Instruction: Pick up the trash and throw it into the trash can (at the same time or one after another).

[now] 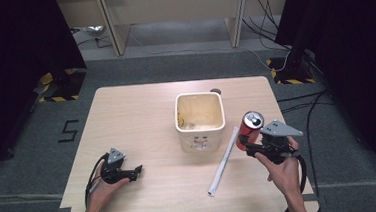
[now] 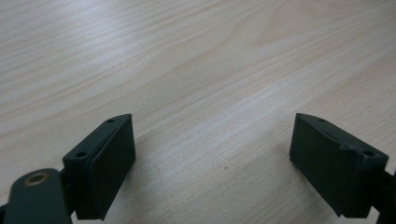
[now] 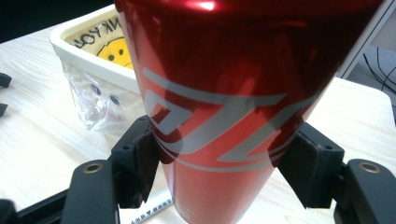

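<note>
A red drink can (image 1: 249,128) with silver lettering stands between the jaws of my right gripper (image 1: 245,145), just right of a cream square bin (image 1: 200,119). In the right gripper view both black jaws press the sides of the red can (image 3: 219,107), so the right gripper (image 3: 219,172) is shut on it. My left gripper (image 1: 138,169) rests low at the table's front left, pointing right. In the left gripper view the left gripper (image 2: 212,158) has its jaws wide apart over bare wood, with nothing between them.
A long white paper-wrapped stick (image 1: 223,161) lies diagonally between the bin and the front edge. The bin holds a crumpled clear wrapper (image 3: 93,105) and a smiley print (image 3: 114,51). A dark round hole (image 1: 215,91) sits behind the bin. Cables trail on the floor beyond the table (image 1: 126,115).
</note>
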A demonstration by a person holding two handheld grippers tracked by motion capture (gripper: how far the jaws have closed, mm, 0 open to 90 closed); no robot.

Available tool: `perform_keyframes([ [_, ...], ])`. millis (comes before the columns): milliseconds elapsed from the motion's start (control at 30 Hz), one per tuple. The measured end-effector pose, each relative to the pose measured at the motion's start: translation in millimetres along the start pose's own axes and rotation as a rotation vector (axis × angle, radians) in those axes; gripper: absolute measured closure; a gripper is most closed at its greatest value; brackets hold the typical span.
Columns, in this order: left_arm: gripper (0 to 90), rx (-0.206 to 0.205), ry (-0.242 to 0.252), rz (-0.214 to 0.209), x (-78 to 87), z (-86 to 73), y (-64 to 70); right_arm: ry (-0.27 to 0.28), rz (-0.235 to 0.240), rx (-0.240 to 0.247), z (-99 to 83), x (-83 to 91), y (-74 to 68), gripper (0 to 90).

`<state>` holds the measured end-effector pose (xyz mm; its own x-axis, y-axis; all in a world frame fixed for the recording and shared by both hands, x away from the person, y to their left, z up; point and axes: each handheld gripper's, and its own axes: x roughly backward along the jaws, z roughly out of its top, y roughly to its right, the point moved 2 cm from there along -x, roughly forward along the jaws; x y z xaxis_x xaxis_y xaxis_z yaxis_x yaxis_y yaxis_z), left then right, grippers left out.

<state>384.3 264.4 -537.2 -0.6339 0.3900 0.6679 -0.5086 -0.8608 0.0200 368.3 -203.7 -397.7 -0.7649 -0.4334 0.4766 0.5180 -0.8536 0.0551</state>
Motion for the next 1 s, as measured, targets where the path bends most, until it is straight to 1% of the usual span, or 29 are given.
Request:
perform_keyframes([
  [333, 13.4, 0.0, 0.0, 0.0, 0.0, 0.0, 0.0, 0.013, 0.011, 0.023, 18.8, 3.1, -2.9, 34.0],
  [567, 13.4, 0.0, 0.0, 0.0, 0.0, 0.0, 0.0, 0.023, 0.026, 0.035, 36.8, 3.9, -5.8, 34.0],
  [800, 13.3, 0.0, 0.0, 0.0, 0.0, 0.0, 0.0, 0.031, 0.025, 0.034, 55.6, 5.9, -2.7, 34.0],
  [900, 13.4, 0.0, 0.0, 0.0, 0.0, 0.0, 0.0, 0.031, 0.032, 0.03, 63.3, 5.0, -2.2, 34.0],
  [933, 13.4, 0.001, 0.001, -0.001, 0.0, 0.0, 0.0, 0.032, 0.031, 0.038, 66.0, 4.6, -2.1, 34.0],
  [1000, 13.3, 0.0, -0.001, 0.0, 0.1, 0.0, 0.0, 0.037, 0.037, 0.037, 71.6, 3.7, -2.2, 34.0],
])
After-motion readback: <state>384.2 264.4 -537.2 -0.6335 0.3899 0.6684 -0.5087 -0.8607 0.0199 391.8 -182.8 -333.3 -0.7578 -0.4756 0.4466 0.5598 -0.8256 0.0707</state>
